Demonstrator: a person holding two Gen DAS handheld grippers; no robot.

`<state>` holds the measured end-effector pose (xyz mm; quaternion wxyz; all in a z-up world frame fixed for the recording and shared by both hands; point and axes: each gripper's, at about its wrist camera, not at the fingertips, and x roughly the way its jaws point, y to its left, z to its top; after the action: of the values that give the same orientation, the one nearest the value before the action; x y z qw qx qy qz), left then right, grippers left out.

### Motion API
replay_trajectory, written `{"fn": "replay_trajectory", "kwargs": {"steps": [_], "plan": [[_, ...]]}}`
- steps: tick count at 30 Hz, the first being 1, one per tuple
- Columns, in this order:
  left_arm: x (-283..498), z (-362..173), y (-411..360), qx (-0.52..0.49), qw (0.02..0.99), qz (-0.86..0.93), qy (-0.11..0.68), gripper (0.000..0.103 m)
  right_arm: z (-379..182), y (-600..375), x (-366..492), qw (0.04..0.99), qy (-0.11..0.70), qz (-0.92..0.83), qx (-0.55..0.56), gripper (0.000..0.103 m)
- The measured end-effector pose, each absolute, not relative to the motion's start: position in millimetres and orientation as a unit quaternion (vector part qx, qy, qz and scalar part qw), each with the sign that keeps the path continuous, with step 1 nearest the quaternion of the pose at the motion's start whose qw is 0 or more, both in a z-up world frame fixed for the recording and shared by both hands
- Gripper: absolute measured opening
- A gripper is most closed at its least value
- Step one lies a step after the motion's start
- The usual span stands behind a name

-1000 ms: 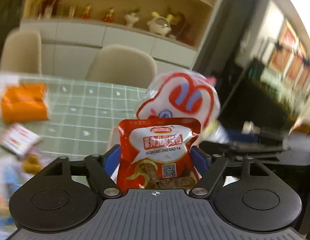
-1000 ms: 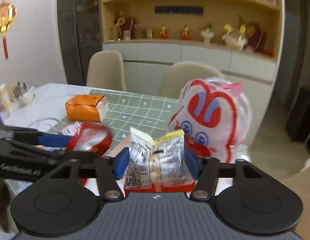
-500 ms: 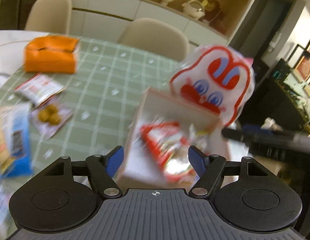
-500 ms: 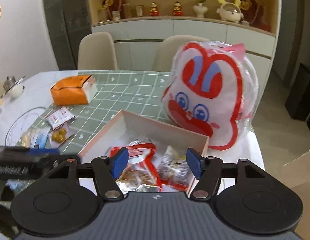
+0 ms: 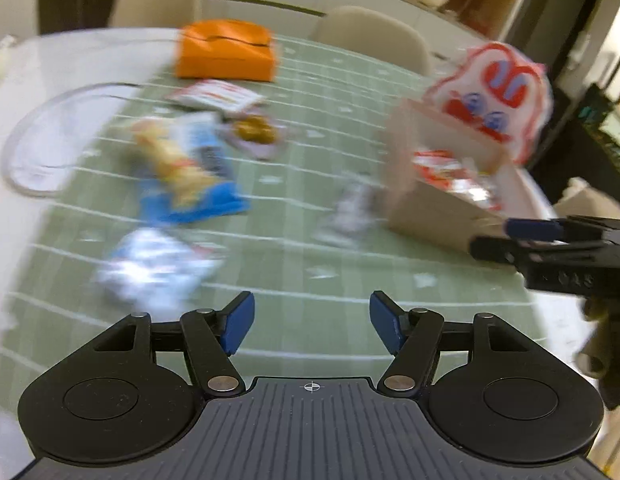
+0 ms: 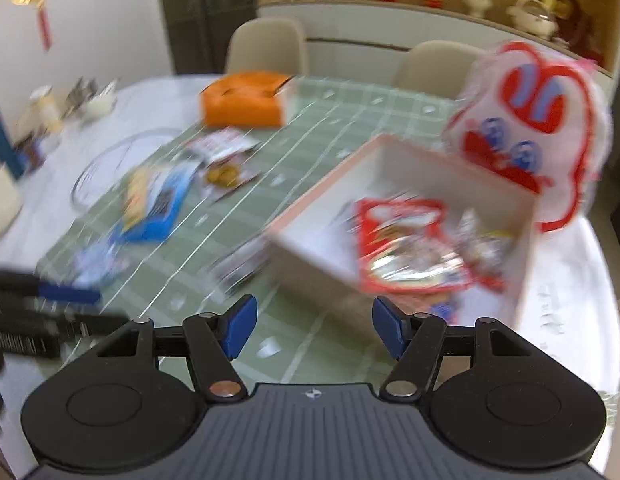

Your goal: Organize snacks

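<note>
A pink-rimmed box (image 6: pixel 325 248) stands on the green checked mat (image 6: pixel 310 128), holding a red snack packet (image 6: pixel 405 240) and a clear packet (image 6: pixel 481 240). It also shows in the left wrist view (image 5: pixel 429 208). Loose snacks lie to its left: a blue packet (image 5: pixel 190 176), a white-blue packet (image 5: pixel 150 268), a small silver packet (image 5: pixel 349 212), a brown-snack packet (image 5: pixel 254 132) and a red-white packet (image 5: pixel 218 96). My left gripper (image 5: pixel 310 322) is open and empty above the mat. My right gripper (image 6: pixel 313 326) is open and empty before the box.
An orange tissue box (image 5: pixel 226 50) sits at the far side. A red-and-white rabbit-face bag (image 6: pixel 537 136) stands behind the box. A glass bowl (image 5: pixel 50 140) sits at left. Small jars (image 6: pixel 78 100) stand far left. Two chairs (image 6: pixel 270 44) are beyond the table.
Both grippers let go of their packets, which now lie in the box. Both have opened and pulled back to the left; the views are blurred by motion.
</note>
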<state>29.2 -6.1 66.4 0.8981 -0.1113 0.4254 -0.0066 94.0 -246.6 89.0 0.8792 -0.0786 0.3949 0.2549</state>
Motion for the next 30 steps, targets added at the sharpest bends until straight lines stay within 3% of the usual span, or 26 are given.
{"fn": "replay_trajectory", "kwargs": {"steps": [7,21,24,27,30], "plan": [[30,52,68,-0.186,0.877,0.097,0.433,0.069,70,-185,89,0.859,0.429,0.270,-0.075,0.065],[46,35,72,-0.081,0.882,-0.005,0.465,0.069,74,-44,143,0.840,0.410,0.349,-0.071,0.065],[39,39,81,-0.106,0.880,-0.025,0.462,0.060,63,-9,159,0.830,0.426,0.353,-0.076,0.057],[33,51,93,-0.116,0.889,-0.035,0.442,0.059,50,12,169,0.816,0.451,0.351,-0.088,0.033],[36,59,105,-0.114,0.899,-0.035,0.423,0.059,51,5,165,0.817,0.450,0.348,-0.096,0.032]]}}
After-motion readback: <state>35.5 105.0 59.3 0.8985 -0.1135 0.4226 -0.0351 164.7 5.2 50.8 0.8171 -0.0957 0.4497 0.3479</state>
